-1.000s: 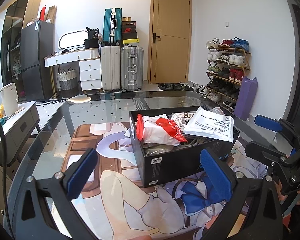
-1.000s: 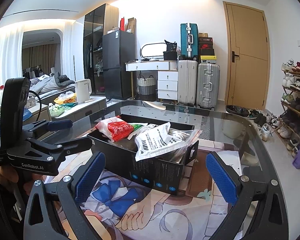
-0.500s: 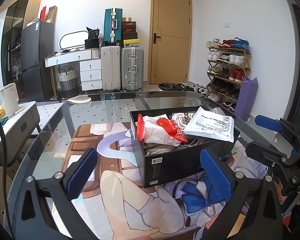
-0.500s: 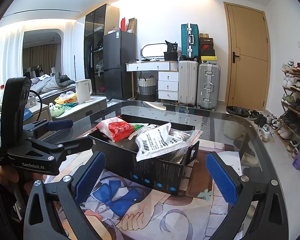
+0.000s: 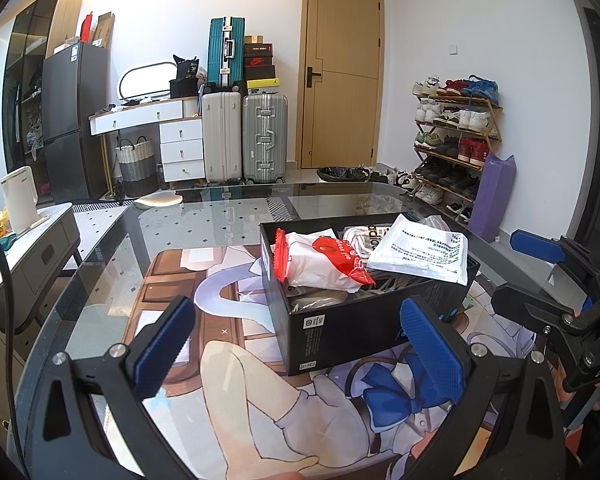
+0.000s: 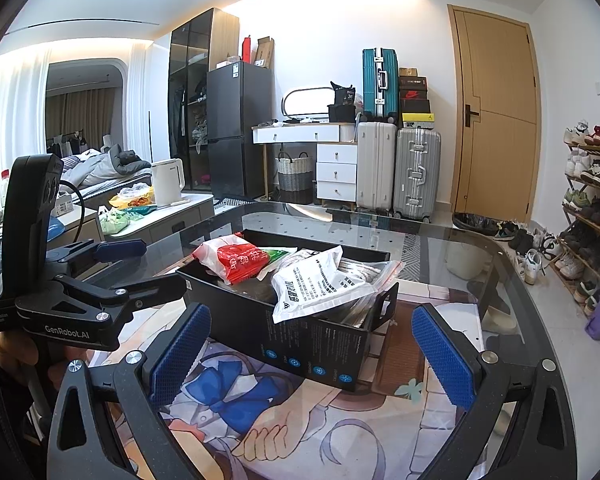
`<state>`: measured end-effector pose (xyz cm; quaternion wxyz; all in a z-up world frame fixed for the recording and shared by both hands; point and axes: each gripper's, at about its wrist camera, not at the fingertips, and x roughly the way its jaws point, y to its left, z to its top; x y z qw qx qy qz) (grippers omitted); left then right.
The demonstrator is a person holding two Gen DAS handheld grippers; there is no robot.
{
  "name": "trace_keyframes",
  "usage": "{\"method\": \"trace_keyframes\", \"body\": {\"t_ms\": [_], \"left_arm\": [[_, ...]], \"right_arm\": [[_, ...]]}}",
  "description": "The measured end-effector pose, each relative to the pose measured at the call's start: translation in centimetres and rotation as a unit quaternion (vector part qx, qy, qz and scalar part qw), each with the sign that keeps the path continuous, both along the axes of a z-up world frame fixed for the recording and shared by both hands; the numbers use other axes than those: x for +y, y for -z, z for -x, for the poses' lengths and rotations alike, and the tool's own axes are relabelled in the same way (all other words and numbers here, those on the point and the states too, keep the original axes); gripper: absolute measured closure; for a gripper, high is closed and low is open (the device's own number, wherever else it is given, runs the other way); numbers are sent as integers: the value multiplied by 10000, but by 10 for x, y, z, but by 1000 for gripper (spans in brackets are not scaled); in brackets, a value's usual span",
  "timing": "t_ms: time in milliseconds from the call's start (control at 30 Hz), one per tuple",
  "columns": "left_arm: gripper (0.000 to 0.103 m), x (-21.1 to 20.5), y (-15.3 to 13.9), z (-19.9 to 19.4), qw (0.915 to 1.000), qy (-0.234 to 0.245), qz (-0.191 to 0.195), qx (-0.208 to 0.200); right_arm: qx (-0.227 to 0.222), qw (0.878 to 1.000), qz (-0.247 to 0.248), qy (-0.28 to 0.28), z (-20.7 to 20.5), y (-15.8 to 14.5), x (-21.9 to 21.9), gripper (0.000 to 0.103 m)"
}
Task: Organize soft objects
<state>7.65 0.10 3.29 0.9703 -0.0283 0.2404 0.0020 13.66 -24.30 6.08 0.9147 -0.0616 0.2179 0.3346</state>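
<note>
**Soft packets heaped in the black box, both tongs empty**

Soft packets sit piled in the black box [image 5: 364, 320] at centre frame on the glass counter [image 5: 220, 220]: a red-and-white bag [image 5: 320, 260] toward the left end, a white printed pouch [image 5: 420, 252] lying across the right rim, and a clear zip bag [image 6: 364, 276] beneath it. The left tongs [image 5: 296, 340] and right tongs [image 6: 316, 344] both hover low in their frames, spread wide, holding nothing.

This scene fits packets just stowed as well as packets waiting to be lifted out, so the step cannot be settled. Either way, handling goes best by pinching a packet at a flat sealed edge, since slack film will likely slip or sag; the white pouch overhangs and may tip off.

What lies under the top layer is hidden. Print on the pouch is too small to read. The counter's near edge is cut off by the tongs.
</note>
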Motion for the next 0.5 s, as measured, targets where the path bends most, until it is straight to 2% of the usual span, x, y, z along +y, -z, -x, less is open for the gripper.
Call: {"method": "trace_keyframes", "body": {"t_ms": [500], "left_arm": [[0, 1, -1, 2, 10000, 9, 15, -28]], "right_arm": [[-2, 10000, -7, 1, 0, 1, 0, 1]]}}
